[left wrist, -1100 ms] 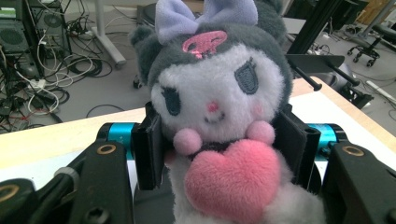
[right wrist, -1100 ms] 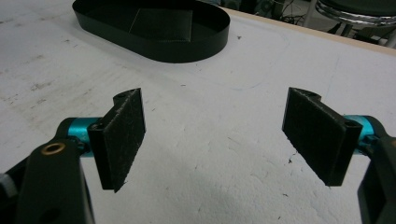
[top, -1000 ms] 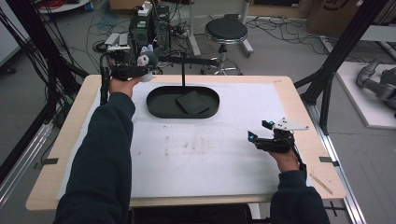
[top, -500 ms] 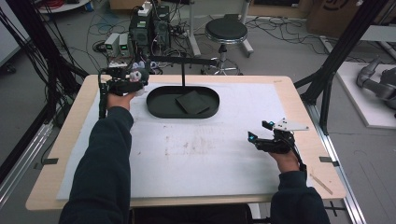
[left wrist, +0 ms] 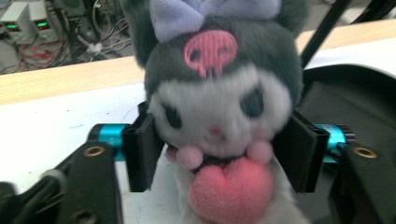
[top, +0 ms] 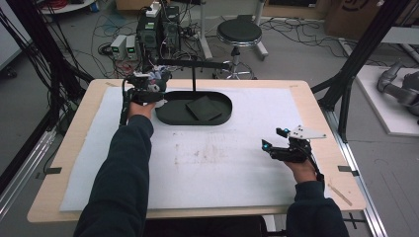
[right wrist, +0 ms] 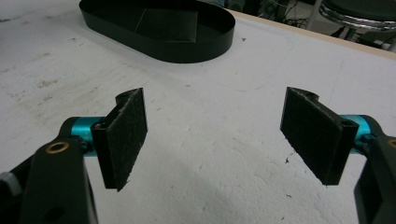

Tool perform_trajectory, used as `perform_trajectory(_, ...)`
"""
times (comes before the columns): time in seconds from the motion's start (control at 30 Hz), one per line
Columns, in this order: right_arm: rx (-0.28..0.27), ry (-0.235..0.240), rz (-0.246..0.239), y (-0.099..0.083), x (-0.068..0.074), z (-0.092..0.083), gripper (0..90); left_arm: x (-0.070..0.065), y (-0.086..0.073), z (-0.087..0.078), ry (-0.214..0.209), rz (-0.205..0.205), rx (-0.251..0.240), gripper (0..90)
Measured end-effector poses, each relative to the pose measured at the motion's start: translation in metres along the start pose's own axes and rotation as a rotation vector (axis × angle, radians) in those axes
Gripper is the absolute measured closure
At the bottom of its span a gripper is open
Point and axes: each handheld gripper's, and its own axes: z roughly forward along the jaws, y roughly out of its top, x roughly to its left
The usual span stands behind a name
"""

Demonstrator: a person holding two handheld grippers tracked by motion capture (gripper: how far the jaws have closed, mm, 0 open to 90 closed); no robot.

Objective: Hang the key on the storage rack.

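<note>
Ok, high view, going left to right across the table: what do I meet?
Left claw shut on the plush toy → black oval tray with a dark square pad in it → right claw, open over the white mat.

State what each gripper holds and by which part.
Left gripper holds a plush toy by the sides of its head, between the jaws. Right gripper is open, holding nothing.

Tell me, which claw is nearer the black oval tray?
Left. The left claw, gripping a plush toy, is at the black oval tray's left end; the right claw sits open, well away from it.
</note>
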Motion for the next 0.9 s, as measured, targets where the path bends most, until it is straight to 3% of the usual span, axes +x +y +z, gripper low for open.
perform_trajectory(0.17,-0.002,0.002,-0.005,0.0,0.0,0.0,23.3,0.002,-0.006,0.002,-0.046,-0.022,0.005,30.3)
perform_trajectory(0.27,-0.005,0.002,-0.01,0.0,0.002,0.0,22.5,0.004,-0.011,-0.002,-0.061,-0.027,-0.008,21.5)
perform_trajectory(0.4,-0.007,0.009,-0.019,0.001,0.004,-0.001,22.5,0.006,-0.017,-0.013,-0.068,-0.014,-0.023,21.5)
perform_trajectory(0.6,-0.011,0.007,-0.031,0.001,0.006,-0.002,21.6,0.005,-0.031,-0.039,-0.122,-0.005,-0.109,21.5)
perform_trajectory(0.63,-0.015,0.0,-0.031,0.001,0.005,-0.001,21.5,0.003,-0.036,-0.046,-0.129,0.006,-0.15,21.5)
perform_trajectory(0.77,-0.012,-0.007,-0.039,0.002,0.005,-0.002,20.9,-0.001,-0.053,-0.067,-0.187,0.03,-0.224,21.5)
perform_trajectory(0.9,0.005,-0.015,-0.053,0.001,0.006,-0.003,20.9,-0.006,-0.07,-0.088,-0.215,0.076,-0.288,21.3)
